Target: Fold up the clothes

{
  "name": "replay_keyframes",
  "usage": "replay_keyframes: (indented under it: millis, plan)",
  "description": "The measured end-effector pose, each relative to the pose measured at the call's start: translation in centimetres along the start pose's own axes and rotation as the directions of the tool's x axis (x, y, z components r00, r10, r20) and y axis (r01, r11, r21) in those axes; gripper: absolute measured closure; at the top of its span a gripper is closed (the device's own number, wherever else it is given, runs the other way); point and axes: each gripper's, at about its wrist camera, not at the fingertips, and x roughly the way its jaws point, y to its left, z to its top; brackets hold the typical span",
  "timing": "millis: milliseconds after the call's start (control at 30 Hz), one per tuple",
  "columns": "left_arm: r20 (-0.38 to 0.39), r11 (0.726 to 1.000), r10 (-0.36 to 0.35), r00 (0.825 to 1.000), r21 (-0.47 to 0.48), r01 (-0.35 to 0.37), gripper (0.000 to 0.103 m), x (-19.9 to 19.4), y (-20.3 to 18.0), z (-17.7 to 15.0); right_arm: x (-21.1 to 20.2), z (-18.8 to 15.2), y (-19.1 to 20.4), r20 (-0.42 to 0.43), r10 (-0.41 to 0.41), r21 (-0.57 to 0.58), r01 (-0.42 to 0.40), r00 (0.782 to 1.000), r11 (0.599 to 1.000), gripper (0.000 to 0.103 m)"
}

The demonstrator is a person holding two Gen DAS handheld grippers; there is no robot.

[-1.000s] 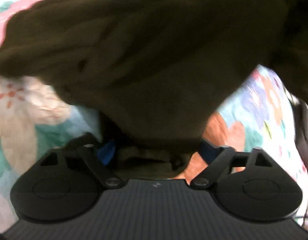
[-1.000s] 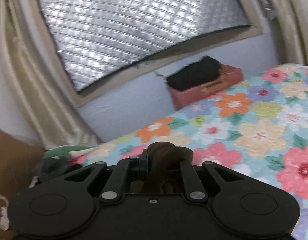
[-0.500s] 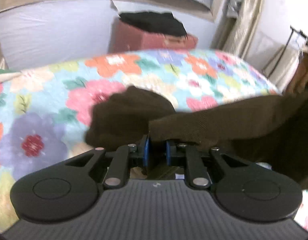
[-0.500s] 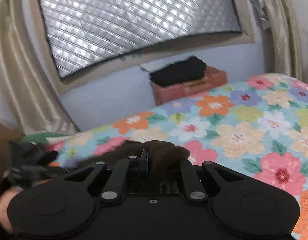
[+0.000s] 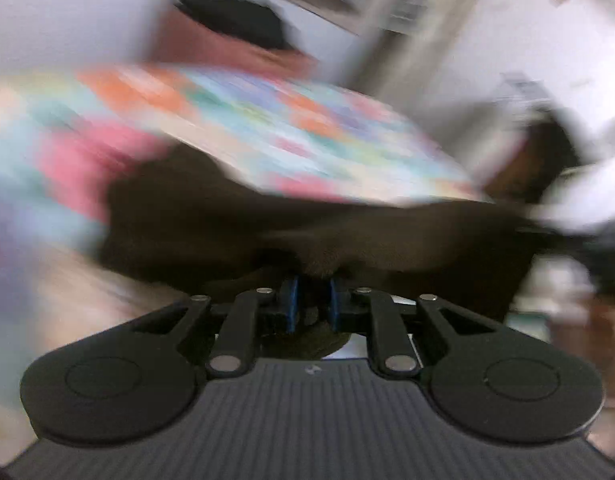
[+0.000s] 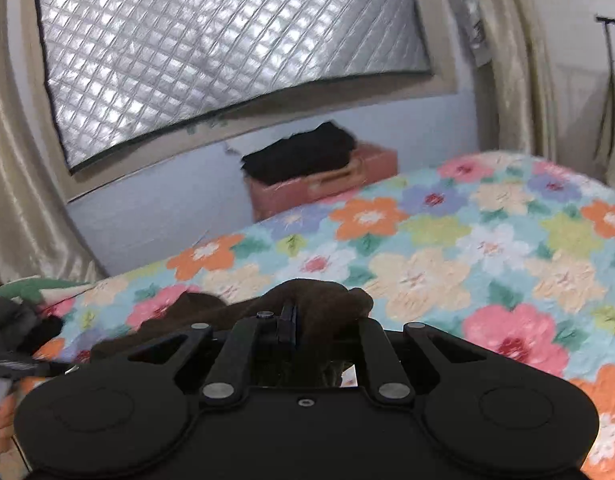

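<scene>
Since prior frame: left tongs (image 5: 312, 300) closing on lifted dark brown soft knit garment (image 5: 347, 232); right tongs (image 6: 323, 332) gripped same cloth. Light, floppy; best held at edges/corners.

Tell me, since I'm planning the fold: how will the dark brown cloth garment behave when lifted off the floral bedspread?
Likely floppy: the dark brown cloth garment sags between the left gripper and right gripper. Probably light, since small pinches hold it. It bunches, so folds may slump.

A bed (image 6: 447, 248) under a flowered quilt is carrying a dark brown garment (image 6: 195, 312) lying partly across its near side, while a bundle of green and grey cloth (image 6: 23, 300) is sitting at its left edge.
</scene>
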Motion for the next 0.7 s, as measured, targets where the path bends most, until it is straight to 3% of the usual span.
replay_keyframes:
  millis: [67,167,267,333,500,667,700]
  plan:
    - [-0.03,0.998,-0.048,0.998,0.027,0.049,0.092,0.9,-2.0,-0.6,-0.4,-0.1,-1.4,0.016,-0.028,0.041,0.028,0.999,0.999,0.09]
    - [-0.055,0.991,0.008,0.998,0.134,0.0,0.1,2.5,-5.0,-1.9,-1.4,-0.3,-3.6,0.042,-0.06,0.115,0.055,0.997,0.992,0.09]
    - [-0.106,0.993,-0.075,0.992,0.084,0.084,0.103,3.9,-5.6,-2.8,-2.8,-0.2,-5.1,0.062,-0.087,0.149,0.077,0.994,0.986,0.09]
    - [-0.107,0.991,-0.085,0.991,0.091,0.095,0.103,4.4,-6.1,-3.1,-4.1,0.4,-5.5,0.078,-0.117,0.143,0.105,0.99,0.984,0.091]
    - [-0.097,0.988,-0.101,0.99,0.11,0.112,0.103,4.3,-7.0,-3.0,-8.9,4.4,-4.0,0.191,-0.202,0.078,0.19,0.961,0.979,0.091]
    - [-0.062,0.99,-0.049,0.997,0.126,0.056,0.103,3.2,-6.3,-2.4,-10.6,9.9,0.0,0.224,-0.225,-0.074,0.247,0.948,0.966,0.091]
    - [-0.054,0.992,-0.043,0.998,0.119,0.049,0.103,3.0,-5.9,-2.1,-9.8,10.6,1.2,0.206,-0.206,-0.099,0.23,0.957,0.968,0.091]
